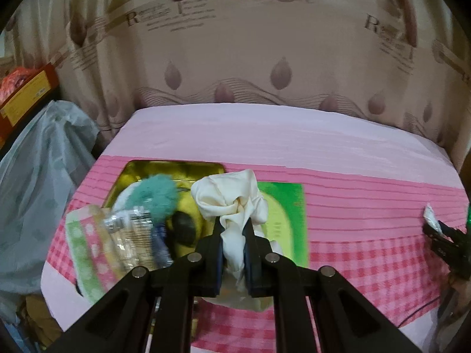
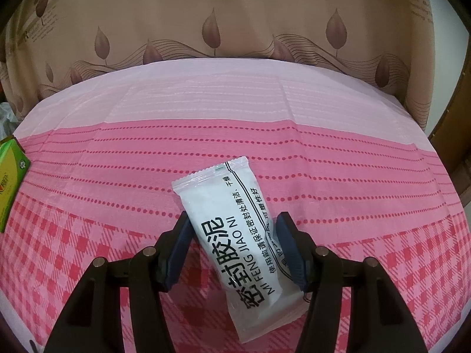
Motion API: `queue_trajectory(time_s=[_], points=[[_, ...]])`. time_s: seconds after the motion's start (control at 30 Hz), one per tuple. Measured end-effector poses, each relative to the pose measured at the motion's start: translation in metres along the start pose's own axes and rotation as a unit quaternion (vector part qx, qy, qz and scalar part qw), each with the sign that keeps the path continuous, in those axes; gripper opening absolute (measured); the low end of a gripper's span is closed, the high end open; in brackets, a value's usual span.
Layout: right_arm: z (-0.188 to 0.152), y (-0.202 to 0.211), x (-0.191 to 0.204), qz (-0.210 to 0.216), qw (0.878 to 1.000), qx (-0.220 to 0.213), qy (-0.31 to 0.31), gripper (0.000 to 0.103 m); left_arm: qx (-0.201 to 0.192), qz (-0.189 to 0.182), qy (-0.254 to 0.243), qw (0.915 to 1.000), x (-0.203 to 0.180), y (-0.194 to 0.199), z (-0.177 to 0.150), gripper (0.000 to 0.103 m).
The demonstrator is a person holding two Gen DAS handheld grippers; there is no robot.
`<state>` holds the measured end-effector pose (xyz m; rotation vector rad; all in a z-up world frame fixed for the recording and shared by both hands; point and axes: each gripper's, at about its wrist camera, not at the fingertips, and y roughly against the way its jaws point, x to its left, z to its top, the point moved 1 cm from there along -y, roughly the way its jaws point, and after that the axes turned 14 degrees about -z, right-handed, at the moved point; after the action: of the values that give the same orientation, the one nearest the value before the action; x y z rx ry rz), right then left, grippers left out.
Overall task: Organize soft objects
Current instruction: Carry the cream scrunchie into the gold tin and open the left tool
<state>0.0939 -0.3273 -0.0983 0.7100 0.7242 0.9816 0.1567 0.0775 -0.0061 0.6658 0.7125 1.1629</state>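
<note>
My left gripper [image 1: 233, 223] is shut on a bunched cream-white cloth [image 1: 226, 194], which hangs above a gold tin [image 1: 164, 166] on the pink table cover. The tin holds a teal fluffy piece [image 1: 159, 194], a yellow plush toy [image 1: 188, 209], a dotted green-and-pink towel [image 1: 85, 241] and a clear plastic pack [image 1: 132, 229]. My right gripper [image 2: 234, 216] is shut on a white sealed packet [image 2: 217, 194] with black print, its pads on the packet's two long edges. The left wrist view shows that gripper [image 1: 441, 235] at the far right, holding the packet [image 1: 431, 216].
A flat green box [image 1: 282, 206] lies right of the tin and shows at the left edge of the right wrist view [image 2: 11, 182]. The pink checked cover [image 2: 323, 147] ends at a patterned curtain [image 1: 235, 58]. A grey plastic bag [image 1: 44, 161] and a red-yellow carton [image 1: 26, 88] stand left of the table.
</note>
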Motion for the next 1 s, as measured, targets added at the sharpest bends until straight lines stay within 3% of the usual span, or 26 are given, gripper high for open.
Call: queue_trajectory(time_s=[0.37,0.8,0.9,0.93,1.0], points=[[0.000,0.000,-0.001,0.000,1.000,0.000,0.001,0.055,0.001,0.037,0.031,0.9988,0.054,-0.003,0.010,0.011],[-0.001,0.000,-0.001,0.000,1.000,0.000,0.000,0.055,0.025,0.046,0.059,0.9969,0.096,-0.022,0.032,0.014],[-0.001,0.000,-0.001,0.000,1.000,0.000,0.000,0.055,0.035,0.040,0.063,0.9966,0.099,-0.032,0.031,0.018],[-0.001,0.000,-0.001,0.000,1.000,0.000,0.000,0.055,0.040,0.040,0.062,0.9965,0.099,-0.035,0.030,0.027],[-0.001,0.000,-0.001,0.001,1.000,0.000,0.000,0.055,0.047,0.044,0.058,0.9962,0.097,-0.042,0.028,0.032]])
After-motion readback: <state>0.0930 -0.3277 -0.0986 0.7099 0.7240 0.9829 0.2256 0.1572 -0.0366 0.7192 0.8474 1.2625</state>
